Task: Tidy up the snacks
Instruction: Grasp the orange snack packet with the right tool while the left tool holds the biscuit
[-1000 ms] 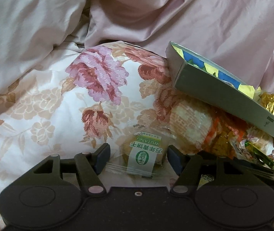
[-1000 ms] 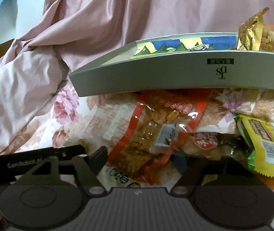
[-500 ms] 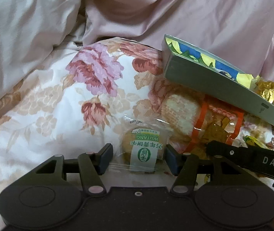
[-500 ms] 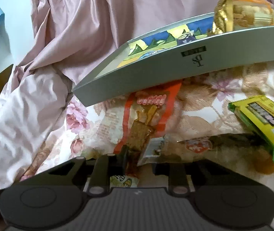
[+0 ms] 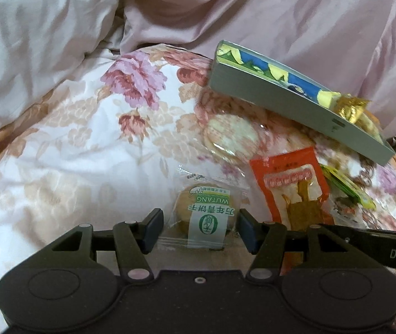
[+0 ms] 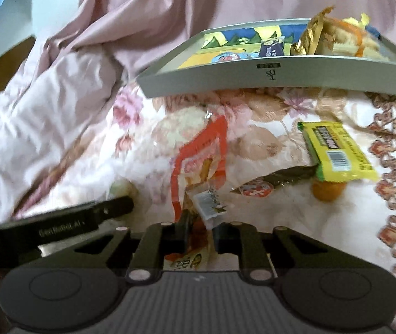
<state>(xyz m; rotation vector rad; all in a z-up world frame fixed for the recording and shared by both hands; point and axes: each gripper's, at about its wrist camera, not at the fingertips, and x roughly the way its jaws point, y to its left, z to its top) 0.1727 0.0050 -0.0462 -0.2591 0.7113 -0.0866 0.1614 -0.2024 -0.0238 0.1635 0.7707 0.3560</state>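
Note:
My left gripper stands open around a clear-wrapped round biscuit with a green and white label lying on the floral bedcover. My right gripper is shut on the lower end of an orange and clear snack packet, which hangs lifted off the cover; the same orange packet shows just right of the left gripper. A shallow grey box with a blue and yellow picture inside sits tilted at the back and holds a gold-wrapped snack and other wrapped pieces.
On the floral bedcover lie a pale round rice cracker, a yellow and green bar, a dark wrapped snack and a small orange fruit. Pink quilt folds rise at the back and left.
My right gripper has shut on the orange packet and lifted it back from under the grey box, uncovering the rice cracker. My left gripper stays open around the biscuit.

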